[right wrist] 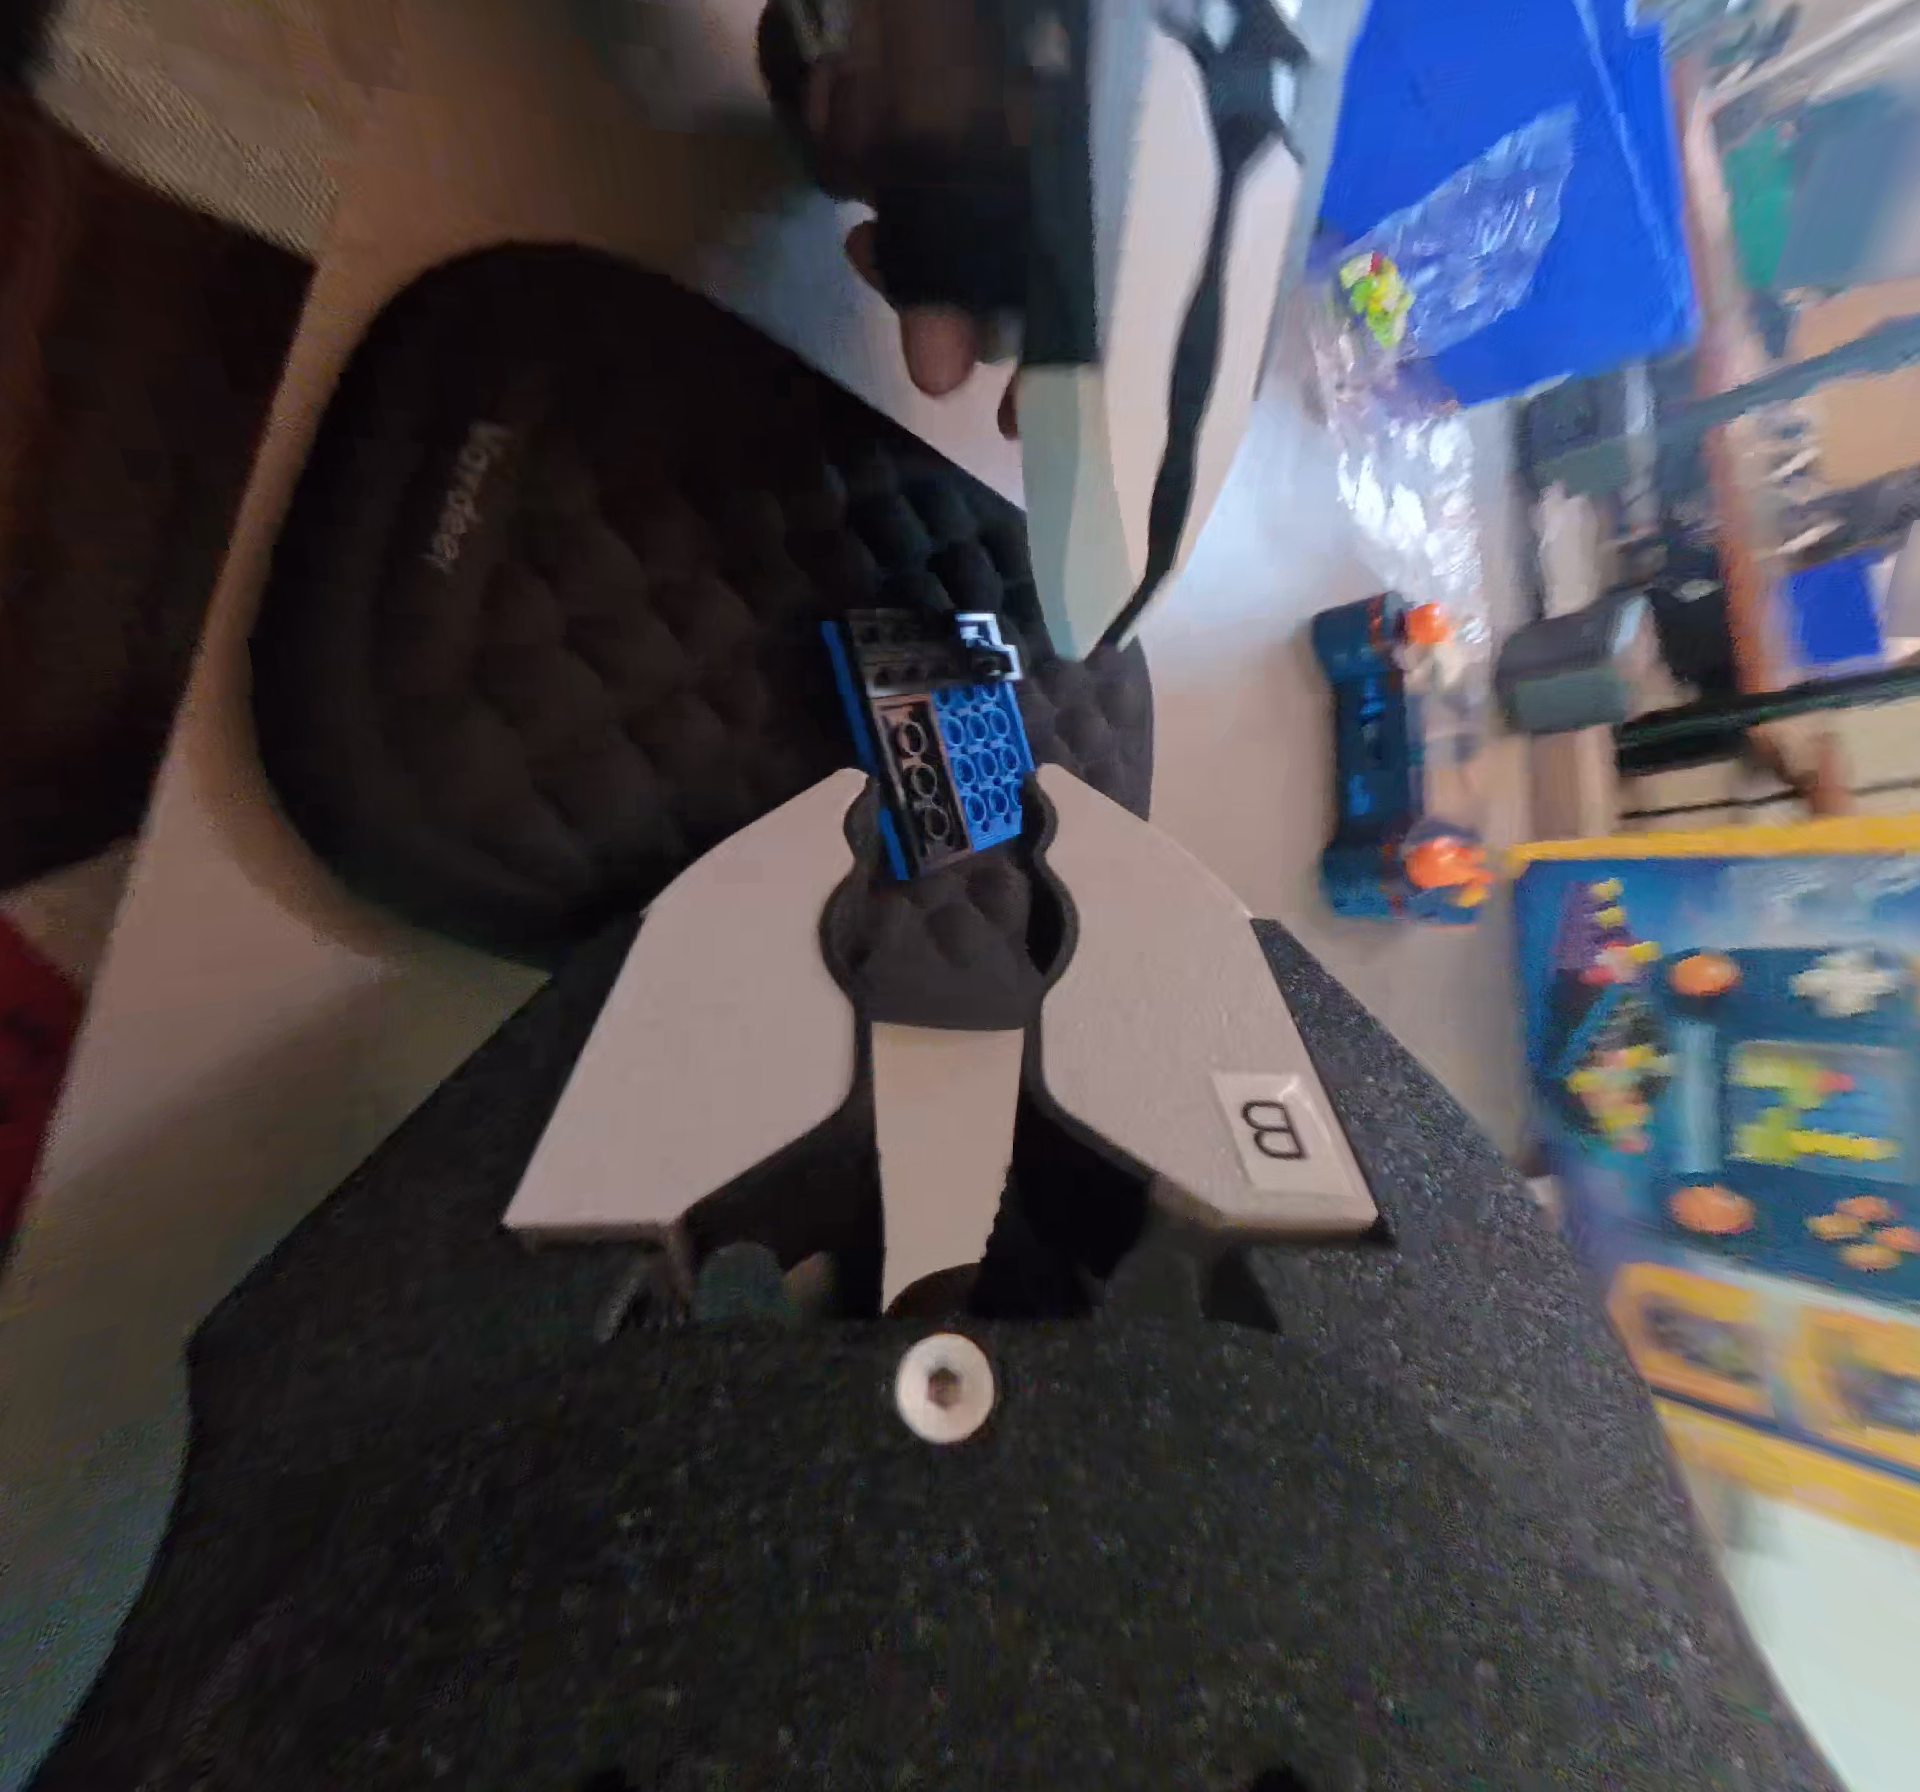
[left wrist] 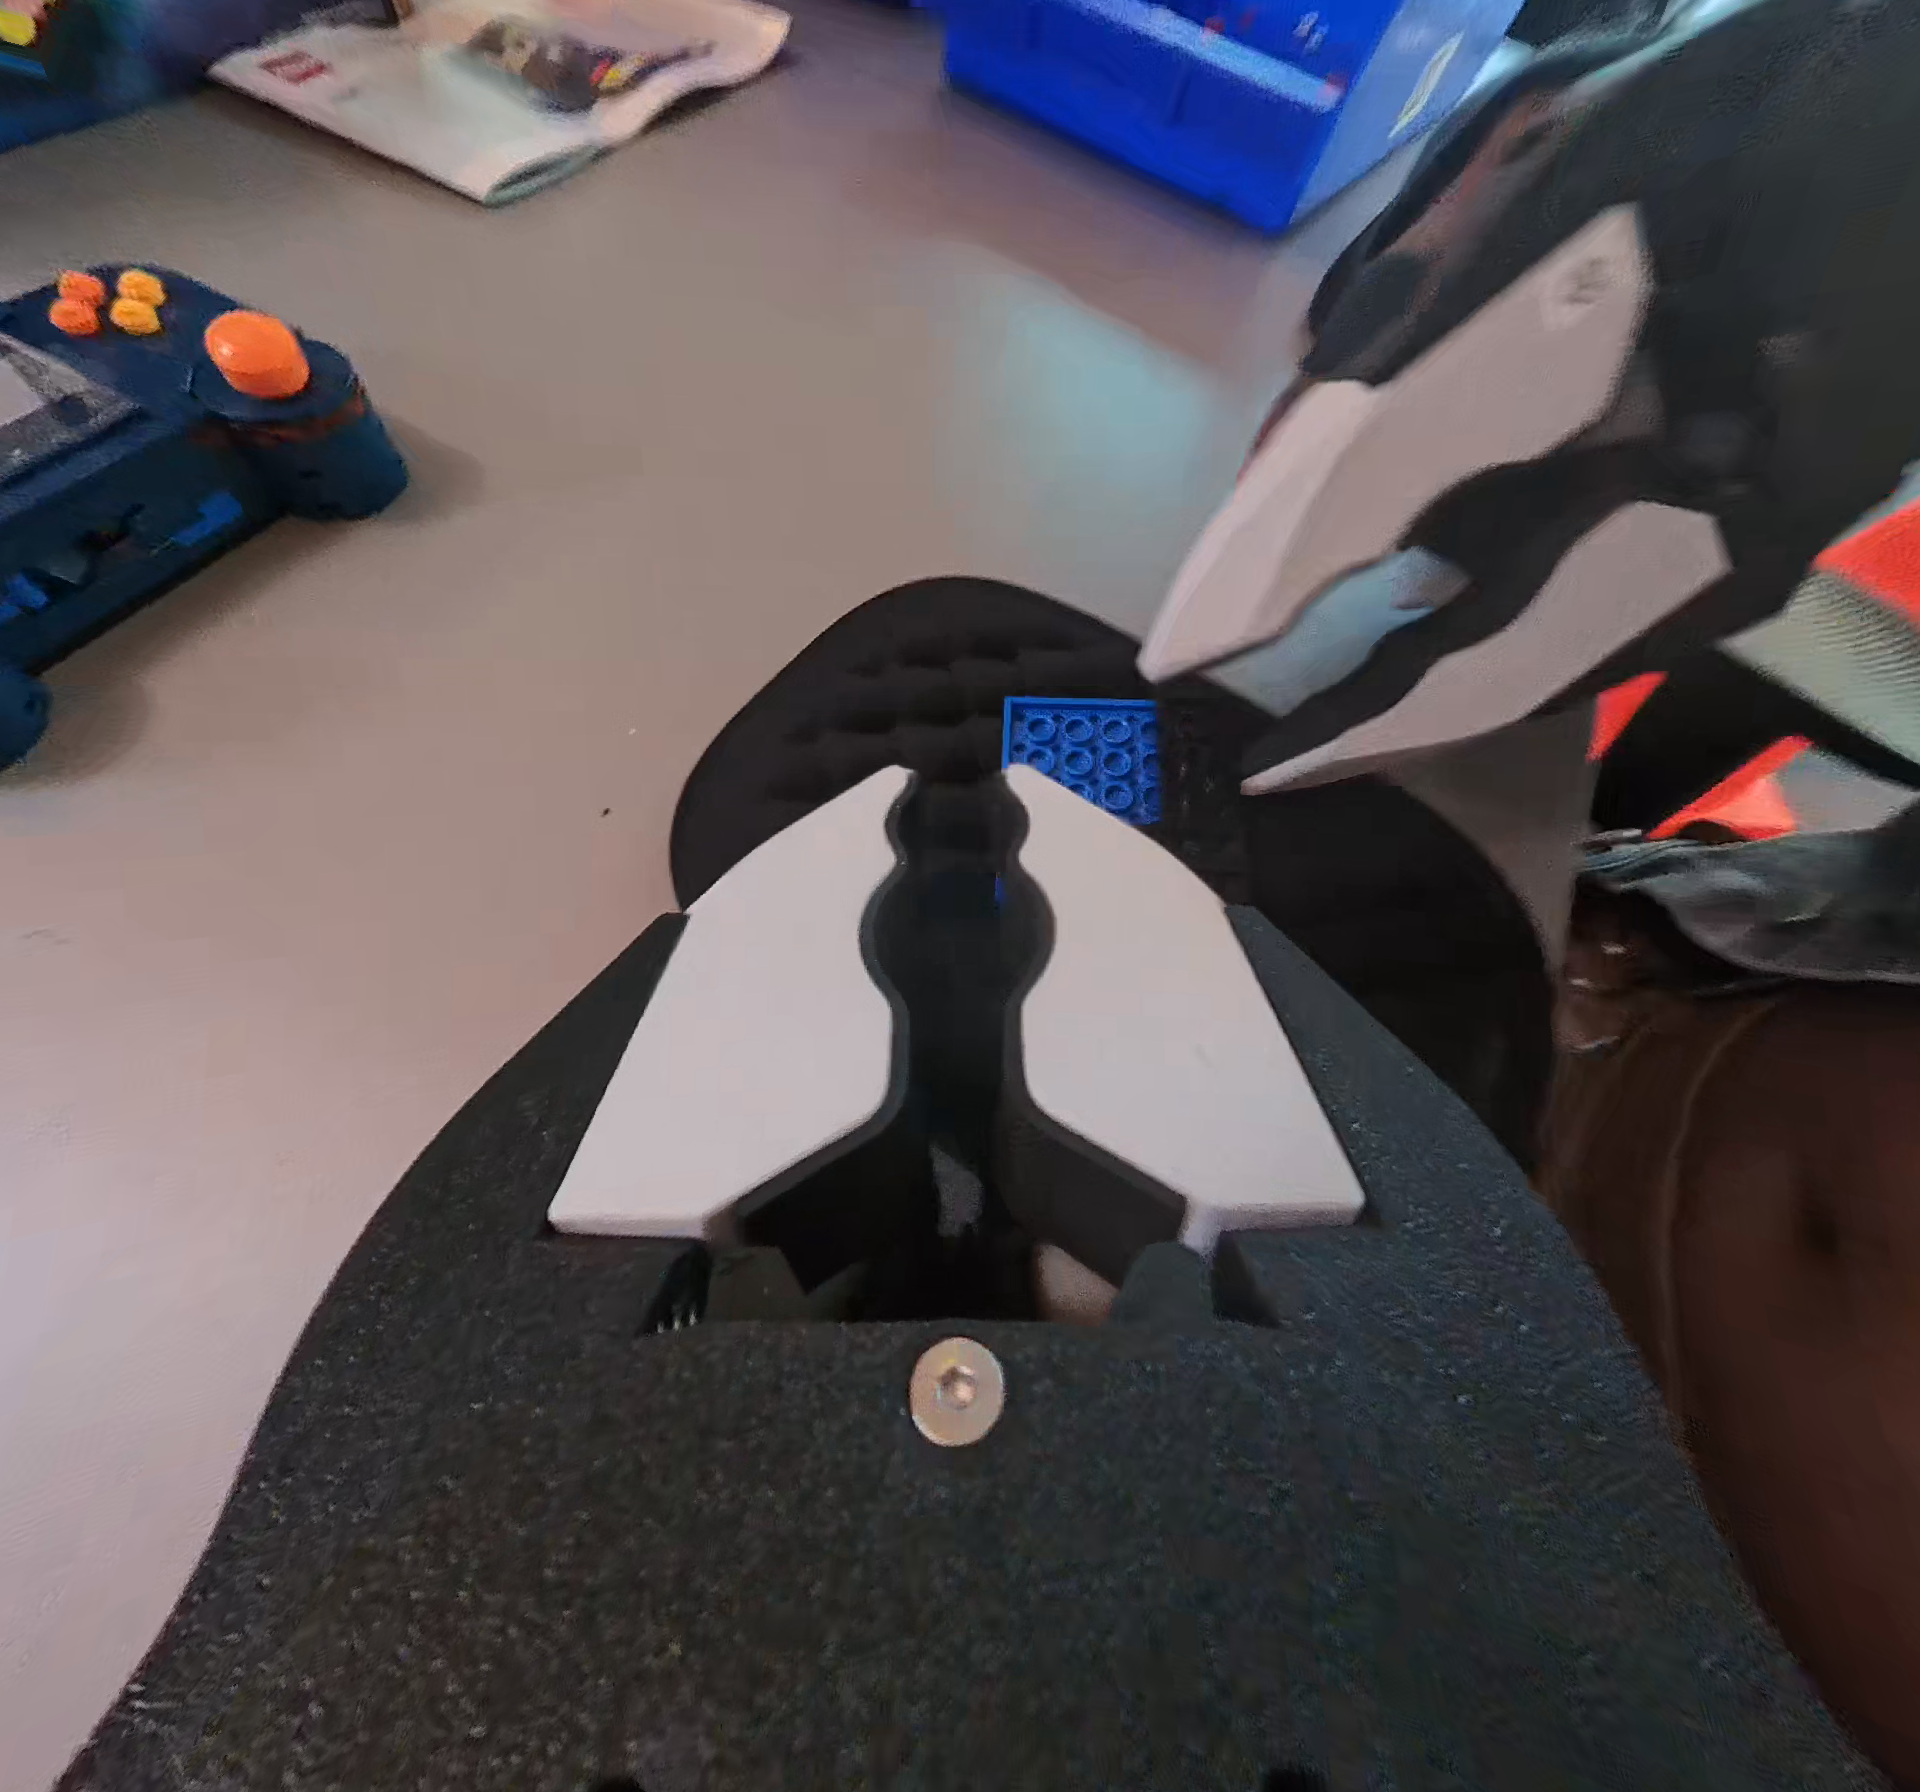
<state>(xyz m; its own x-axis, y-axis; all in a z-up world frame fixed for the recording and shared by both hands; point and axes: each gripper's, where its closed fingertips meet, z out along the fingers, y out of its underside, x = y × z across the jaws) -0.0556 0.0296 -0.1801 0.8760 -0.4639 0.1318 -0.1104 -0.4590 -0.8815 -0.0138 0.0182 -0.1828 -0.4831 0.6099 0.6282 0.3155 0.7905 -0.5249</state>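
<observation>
At the centre of the right wrist view, we see the right gripper (right wrist: 951, 807) pinching a small blue-and-black studded brick assembly (right wrist: 940, 745) above a black quilted foam pad (right wrist: 540, 620). Upper centre, the left gripper (right wrist: 1091, 646) tips sit just beside it, nearly pressed together.

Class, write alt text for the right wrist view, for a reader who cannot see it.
The right gripper has its white fingers closed on a small blue and black toy-brick assembly above a black quilted foam pad. The left gripper reaches in from above, and a dark blue brick-built game controller lies on the grey table beyond.
</observation>
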